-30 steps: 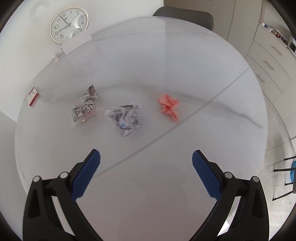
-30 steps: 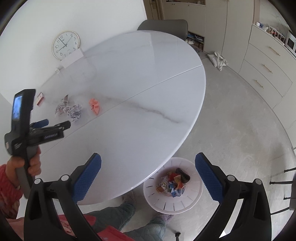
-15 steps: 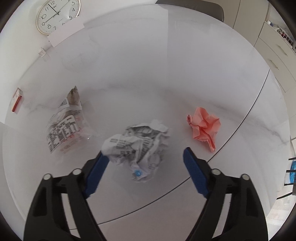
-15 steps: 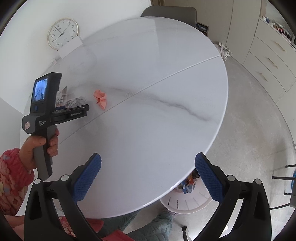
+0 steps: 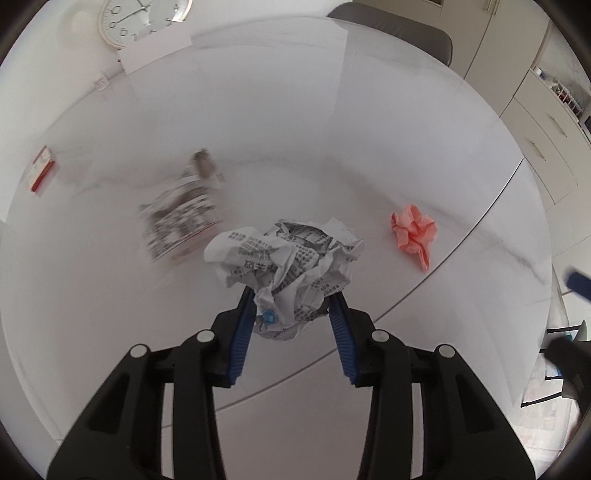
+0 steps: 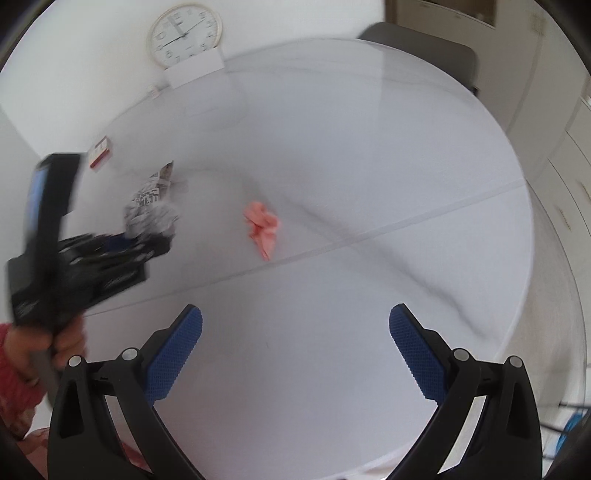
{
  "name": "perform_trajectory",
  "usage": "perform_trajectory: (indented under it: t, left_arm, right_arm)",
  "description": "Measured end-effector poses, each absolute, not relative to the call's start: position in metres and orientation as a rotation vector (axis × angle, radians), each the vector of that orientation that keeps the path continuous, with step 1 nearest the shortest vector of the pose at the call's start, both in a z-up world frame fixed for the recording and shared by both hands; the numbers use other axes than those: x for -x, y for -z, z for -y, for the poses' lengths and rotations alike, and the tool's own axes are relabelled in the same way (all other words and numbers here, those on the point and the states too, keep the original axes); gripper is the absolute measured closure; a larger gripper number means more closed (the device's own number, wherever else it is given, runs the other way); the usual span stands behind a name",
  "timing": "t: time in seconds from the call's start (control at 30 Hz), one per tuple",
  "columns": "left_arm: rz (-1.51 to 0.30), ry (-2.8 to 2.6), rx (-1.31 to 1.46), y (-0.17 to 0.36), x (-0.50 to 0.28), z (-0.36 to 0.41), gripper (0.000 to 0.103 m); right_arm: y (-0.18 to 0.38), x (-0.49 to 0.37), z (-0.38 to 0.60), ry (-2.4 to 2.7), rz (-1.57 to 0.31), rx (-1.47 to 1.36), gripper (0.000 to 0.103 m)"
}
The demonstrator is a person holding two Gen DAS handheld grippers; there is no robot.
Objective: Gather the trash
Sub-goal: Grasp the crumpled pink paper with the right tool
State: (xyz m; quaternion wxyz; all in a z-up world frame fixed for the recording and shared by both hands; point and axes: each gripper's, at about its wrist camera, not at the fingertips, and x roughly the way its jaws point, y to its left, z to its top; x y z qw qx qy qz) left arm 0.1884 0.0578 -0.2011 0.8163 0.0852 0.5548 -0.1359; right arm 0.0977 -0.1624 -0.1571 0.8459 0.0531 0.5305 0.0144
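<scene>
On the white round table (image 5: 295, 129) lies a crumpled ball of printed paper (image 5: 284, 258). My left gripper (image 5: 291, 295) has its jaws closing on the ball's lower part, and both blue pads touch the paper. A pink crumpled paper (image 5: 413, 230) lies to its right, a flat printed wrapper (image 5: 177, 225) to its left. In the right wrist view my right gripper (image 6: 295, 321) is open over bare table, with the pink paper (image 6: 264, 225) ahead of it. The left gripper (image 6: 110, 247) shows blurred at the left of that view, held in a hand (image 6: 66, 339).
A small red and white box (image 5: 40, 173) lies near the table's far left edge. A wall clock (image 5: 144, 18) and a white card stand behind the table, a grey chair (image 5: 399, 29) at the far side. Cabinets line the right.
My left gripper came forward and down over the paper ball and its jaws narrowed around it. My right gripper swung from the bin at the table's edge to over the tabletop.
</scene>
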Motion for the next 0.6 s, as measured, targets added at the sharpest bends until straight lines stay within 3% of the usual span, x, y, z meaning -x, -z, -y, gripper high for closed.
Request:
perform_trajectory:
  t: [0.13,0.3,0.53,0.6]
  left_arm:
    - [-1.195,0.246,-0.169,0.183,-0.164,-0.092,0.063]
    - [-1.228,0.201,-0.144,0.174,-0.137,-0.14,0.063]
    - [-1.256,0.181,-0.118,0.173,-0.12,-0.169,0.063]
    - [-1.25,0.185,-0.119,0.172,-0.121,-0.167,0.063]
  right_arm:
    - [0.182,-0.146,0.138,-0.083,-1.134,-0.036,0.006]
    - [0.214,-0.183,0.122,-0.089,-1.177,0.003,0.018]
    - [0.234,-0.192,0.115,-0.063,-1.229,-0.012,0.047]
    - [0.236,-0.192,0.115,-0.055,-1.23,-0.009,0.06]
